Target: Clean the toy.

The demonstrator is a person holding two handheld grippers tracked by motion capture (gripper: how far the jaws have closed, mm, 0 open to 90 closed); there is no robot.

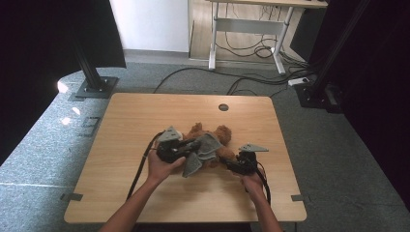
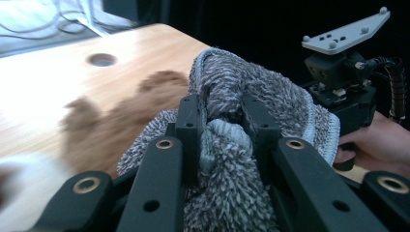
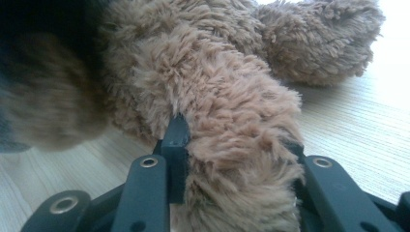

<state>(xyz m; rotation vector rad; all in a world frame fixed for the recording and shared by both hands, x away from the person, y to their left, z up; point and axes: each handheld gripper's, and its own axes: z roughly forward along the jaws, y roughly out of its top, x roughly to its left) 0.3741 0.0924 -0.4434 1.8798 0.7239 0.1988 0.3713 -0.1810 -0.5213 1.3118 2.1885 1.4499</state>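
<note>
Lighting even and soft on the table [image 1: 145,116], dark curtains at both sides, bright glare patches on the floor at far left; left gripper view blurred at near left with washed-out tabletop; right gripper view overexposed at far right, soft-focus left.

Wooden counter [image 1: 145,116] with round cable hole [image 1: 223,107] near far edge. Beyond, on grey carpeted floor [image 1: 338,145]: white-framed desk [image 1: 251,24], loose black cables [image 1: 251,48], black stand base [image 1: 96,87] at far left.
</note>
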